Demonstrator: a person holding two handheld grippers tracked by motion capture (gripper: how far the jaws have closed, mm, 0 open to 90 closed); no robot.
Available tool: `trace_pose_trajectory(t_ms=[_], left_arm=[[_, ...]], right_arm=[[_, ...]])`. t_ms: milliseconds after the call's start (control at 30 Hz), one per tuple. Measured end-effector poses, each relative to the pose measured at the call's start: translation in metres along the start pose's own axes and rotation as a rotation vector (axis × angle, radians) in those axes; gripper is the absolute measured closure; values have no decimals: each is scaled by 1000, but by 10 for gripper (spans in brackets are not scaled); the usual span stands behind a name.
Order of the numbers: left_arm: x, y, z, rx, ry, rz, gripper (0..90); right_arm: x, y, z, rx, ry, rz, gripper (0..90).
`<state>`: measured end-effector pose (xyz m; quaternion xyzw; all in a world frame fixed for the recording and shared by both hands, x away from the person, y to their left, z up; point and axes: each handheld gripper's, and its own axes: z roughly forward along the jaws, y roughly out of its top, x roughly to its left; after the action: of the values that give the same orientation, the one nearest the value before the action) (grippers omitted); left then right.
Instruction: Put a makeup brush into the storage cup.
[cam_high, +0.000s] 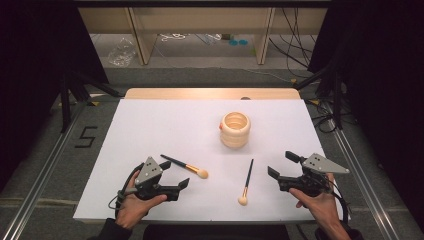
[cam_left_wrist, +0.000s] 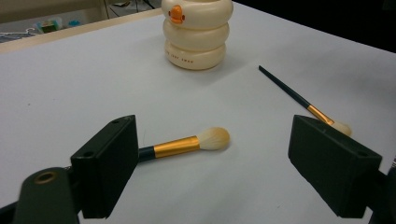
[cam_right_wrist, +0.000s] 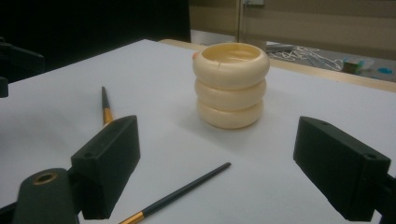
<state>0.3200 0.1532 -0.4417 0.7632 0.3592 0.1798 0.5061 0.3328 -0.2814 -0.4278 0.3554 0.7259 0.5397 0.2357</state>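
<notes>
Both grippers, left gripper (cam_high: 181, 176) and right gripper (cam_high: 280, 164), gape empty near the holder (cam_left_wrist: 197, 33); its small print is unreadable, and a jaw hides one brush (cam_left_wrist: 191, 143) handle.

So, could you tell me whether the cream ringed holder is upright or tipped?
Upright: the holder stands on its base, open mouth facing up.

White worktop (cam_high: 150, 125), wood strip along far edge. On it: cream ringed holder (cam_high: 235, 129) upright, right of centre; two makeup brushes lying flat nearer, left brush (cam_high: 185, 166) and right brush (cam_high: 246, 182), well apart.
</notes>
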Motion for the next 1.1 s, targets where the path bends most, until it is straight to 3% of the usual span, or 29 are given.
trace_pose_trajectory(t_ms=[700,867,967,1100], left_arm=[[4,-1,-1,16,-8,2,161],[13,1,-1,67,-11,35,161],[15,3,1,76,-4,23,161],[16,8,4,85,4,50,163]], right_arm=[[1,0,1,16,8,-1,157],[0,0,1,26,8,-2,157],[1,0,1,23,8,-1,157],[1,0,1,25,8,0,157]])
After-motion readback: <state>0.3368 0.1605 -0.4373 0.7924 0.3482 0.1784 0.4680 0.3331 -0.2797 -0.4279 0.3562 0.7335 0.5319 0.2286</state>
